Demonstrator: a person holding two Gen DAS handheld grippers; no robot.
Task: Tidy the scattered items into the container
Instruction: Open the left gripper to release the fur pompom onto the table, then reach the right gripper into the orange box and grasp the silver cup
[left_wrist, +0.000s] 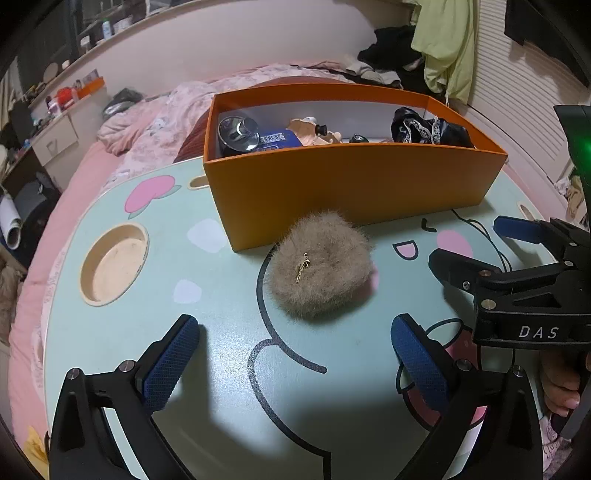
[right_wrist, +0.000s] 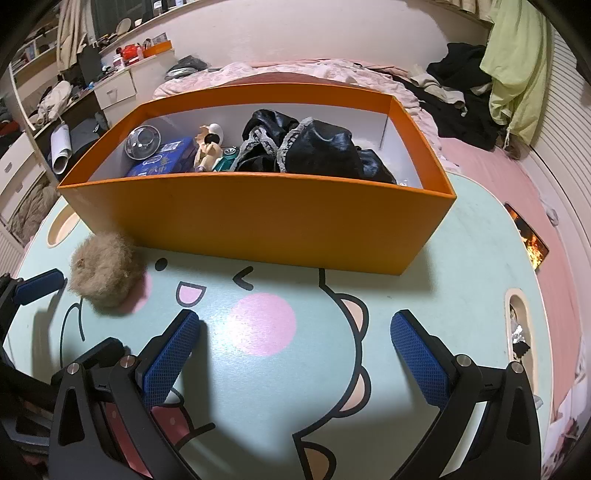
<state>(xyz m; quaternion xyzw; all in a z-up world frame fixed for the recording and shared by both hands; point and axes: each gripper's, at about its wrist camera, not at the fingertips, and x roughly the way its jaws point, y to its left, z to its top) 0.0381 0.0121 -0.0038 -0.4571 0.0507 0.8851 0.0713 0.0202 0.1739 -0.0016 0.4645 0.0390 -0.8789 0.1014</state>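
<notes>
A tan furry scrunchie (left_wrist: 320, 263) with a small gold charm lies on the mint cartoon-print table (left_wrist: 221, 387), just in front of the orange box (left_wrist: 351, 184). It also shows in the right wrist view (right_wrist: 105, 271). The box (right_wrist: 258, 221) holds a metal lid (right_wrist: 143, 142), a blue packet (right_wrist: 162, 162), a small figurine (right_wrist: 208, 144) and black lace-trimmed cloth (right_wrist: 317, 147). My left gripper (left_wrist: 295, 358) is open and empty, just short of the scrunchie. My right gripper (right_wrist: 295, 354) is open and empty over bare table; it shows at the right in the left wrist view (left_wrist: 465, 243).
The table has a round cup recess (left_wrist: 114, 264) at its left and slots at its edges (right_wrist: 517, 325). It stands on a pink bed (left_wrist: 155, 122) with clothes piled behind (right_wrist: 461, 85). A cluttered desk (right_wrist: 114, 85) is at the far left.
</notes>
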